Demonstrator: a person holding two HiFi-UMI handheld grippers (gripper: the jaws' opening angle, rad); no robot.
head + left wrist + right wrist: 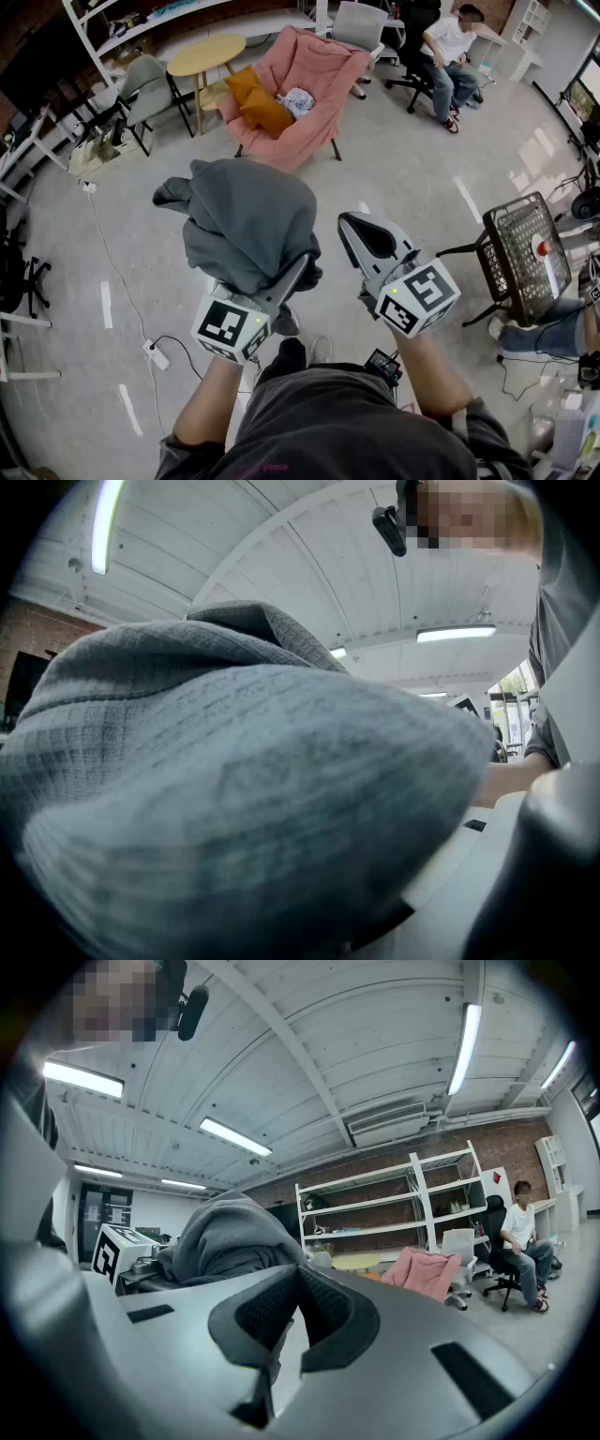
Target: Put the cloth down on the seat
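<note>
One grey cloth (246, 220) in the left gripper (281, 284) jaws, one pink seat (314, 80)

Pale grey floor (403, 187). At the far side a pink chair (314, 66) stands on it, with orange cushions (258, 101) on its seat. A round table (206, 54) stands just left of the chair. Nearer, a white power strip (156, 355) lies on the floor.
</note>
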